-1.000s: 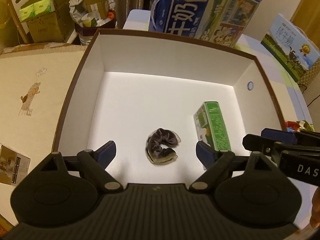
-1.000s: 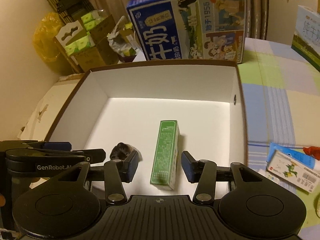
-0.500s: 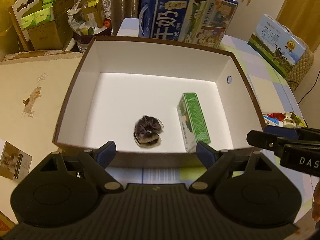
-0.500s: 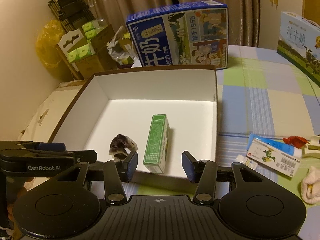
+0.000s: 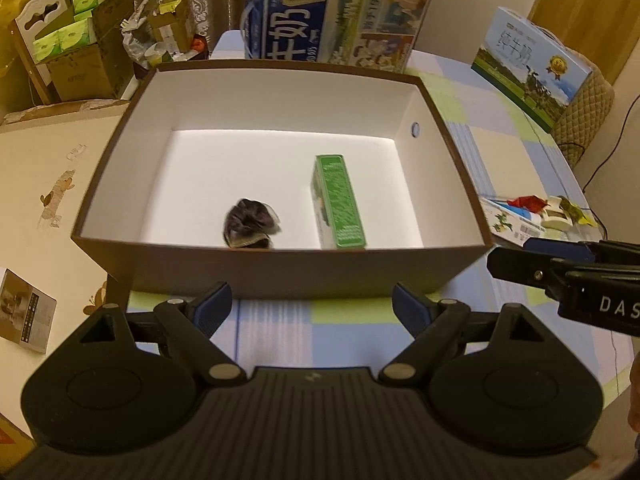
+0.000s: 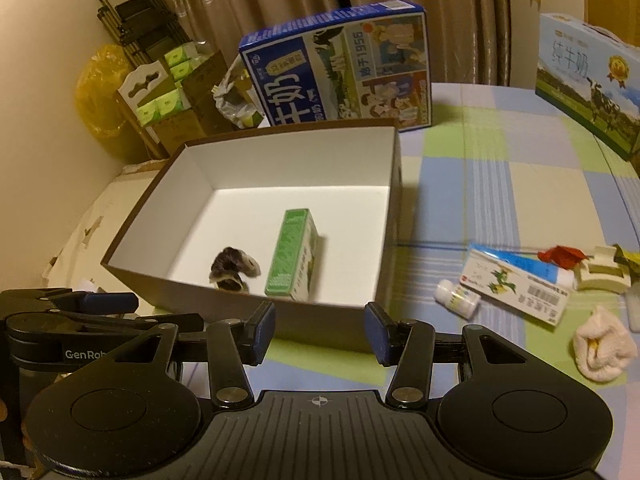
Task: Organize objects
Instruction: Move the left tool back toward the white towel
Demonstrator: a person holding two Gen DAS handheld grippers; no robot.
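Between picks: 2 items, green carton (image 6: 292, 258) and dark scrunchie (image 6: 232, 270), lie in box (image 6: 320, 312). Left gripper (image 5: 308, 308) and right gripper (image 6: 318, 334) both spread, empty, just outside the box. Next likely: grab clutter right of box, e.g. cream sock (image 6: 604, 354).

Dim, warm yellowish indoor light from above. Brightest on the white floor of the box (image 5: 256, 168), nearly blown out there, with soft shadow under its near wall. Strong fisheye bending at edges, dark vignetted corners. Slight motion blur on the green carton (image 6: 294, 258) and dark bundle (image 5: 250, 222). Background curtains murky.
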